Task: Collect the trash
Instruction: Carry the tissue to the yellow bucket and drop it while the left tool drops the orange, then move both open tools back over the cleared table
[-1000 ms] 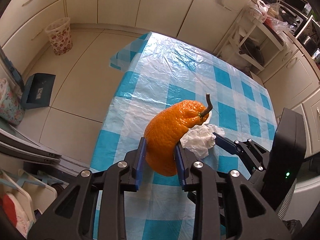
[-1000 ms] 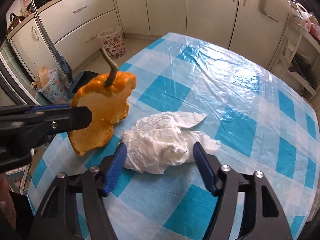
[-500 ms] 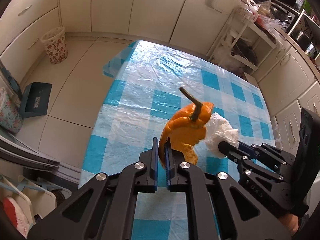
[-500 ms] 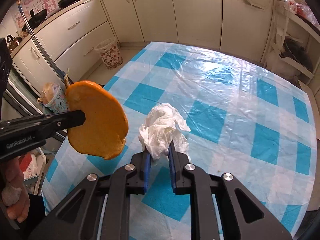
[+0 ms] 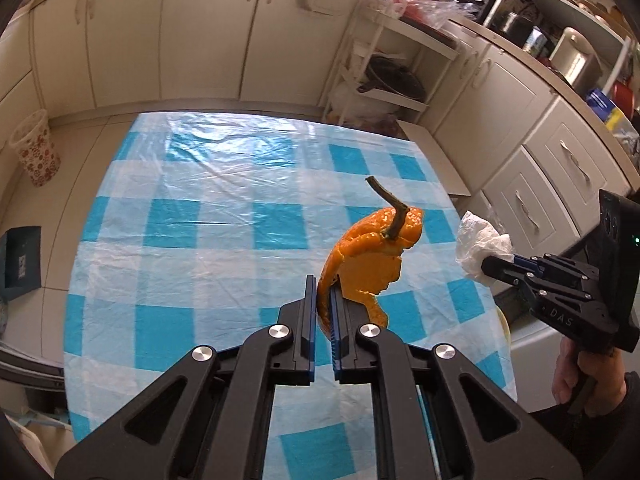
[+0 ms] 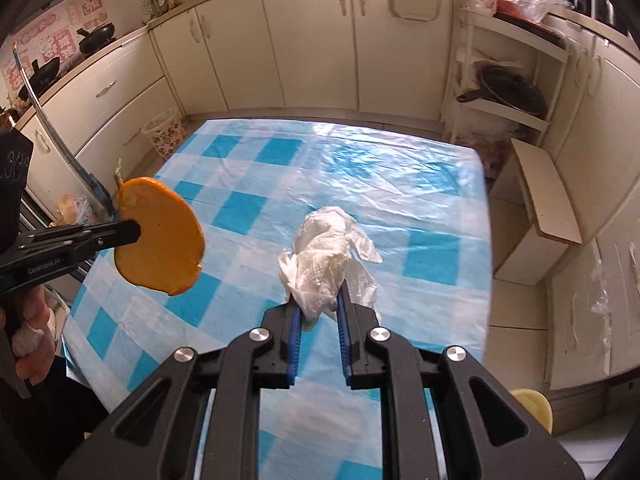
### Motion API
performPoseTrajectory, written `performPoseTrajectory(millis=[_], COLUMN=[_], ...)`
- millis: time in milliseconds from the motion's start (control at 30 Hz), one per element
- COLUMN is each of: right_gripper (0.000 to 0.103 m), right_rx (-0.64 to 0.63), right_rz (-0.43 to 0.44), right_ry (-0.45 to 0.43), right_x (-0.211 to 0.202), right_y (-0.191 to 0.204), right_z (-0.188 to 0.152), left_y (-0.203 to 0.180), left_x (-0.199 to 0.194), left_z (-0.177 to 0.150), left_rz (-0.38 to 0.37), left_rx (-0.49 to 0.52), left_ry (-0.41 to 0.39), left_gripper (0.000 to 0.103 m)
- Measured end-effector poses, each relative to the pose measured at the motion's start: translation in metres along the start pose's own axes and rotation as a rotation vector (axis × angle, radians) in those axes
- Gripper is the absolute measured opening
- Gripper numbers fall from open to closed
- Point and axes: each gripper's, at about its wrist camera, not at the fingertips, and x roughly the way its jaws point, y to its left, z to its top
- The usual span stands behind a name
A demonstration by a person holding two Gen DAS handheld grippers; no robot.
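Observation:
My left gripper [image 5: 323, 304] is shut on a large orange peel [image 5: 372, 260] with a brown stem and holds it in the air above the blue-and-white checked table [image 5: 224, 216]. The peel also shows at the left of the right wrist view [image 6: 160, 236]. My right gripper [image 6: 316, 308] is shut on a crumpled white paper tissue [image 6: 324, 256] and holds it above the table. In the left wrist view the tissue [image 5: 478, 246] hangs beyond the table's right edge, with the right gripper [image 5: 494, 268] behind it.
A floral waste bin [image 5: 34, 152] stands on the floor at the far left, also in the right wrist view [image 6: 166, 132]. Cream cabinets line the walls. A shelf rack with a black pan [image 6: 512, 92] stands at the back right. A dustpan [image 5: 22, 258] lies on the floor at left.
Both grippers closed on their items, the left on the peel and the right on the tissue, and lifted them off the table. The tissue moved right, past the table edge.

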Motion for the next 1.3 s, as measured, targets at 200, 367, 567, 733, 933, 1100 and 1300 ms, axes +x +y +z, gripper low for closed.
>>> performPoseTrajectory(millis=[200, 367, 567, 733, 933, 1100, 1300], right_gripper=[0.017, 0.017, 0.03, 0.057, 0.066, 0.074, 0.076], right_rx=[0.131, 0.2, 0.139, 0.173, 0.343, 0.438, 0.469], right_rz=[-0.119, -0.246, -0.387, -0.473, -0.478, -0.404, -0.306], right_ry=[0.076, 0.207, 0.39, 0.321, 0.096, -0.118, -0.276], right_x=[-0.014, -0.012, 0.013, -0.015, -0.077, -0.124, -0.152], right_y=[-0.091, -0.148, -0.168, -0.196, -0.231, -0.236, -0.227], right_z=[-0.048, -0.092, -0.124, -0.128, -0.108, -0.093, -0.078], left_y=[-0.07, -0.141, -0.224, -0.275, -0.312, -0.339, -0.367], left_x=[0.021, 0.047, 0.093, 0.125, 0.156, 0.189, 0.193], left_z=[-0.013, -0.036, -0.07, -0.096, -0.12, -0.13, -0.133], left_rz=[-0.104, -0.177, -0.232, -0.231, -0.196, -0.152, -0.104], left_rx=[0.079, 0.157, 0.187, 0.192, 0.198, 0.189, 0.248], left_ry=[0.046, 0.104, 0.201, 0.276, 0.35, 0.429, 0.407], left_gripper=[0.006, 0.006, 0.006, 0.006, 0.006, 0.01, 0.045])
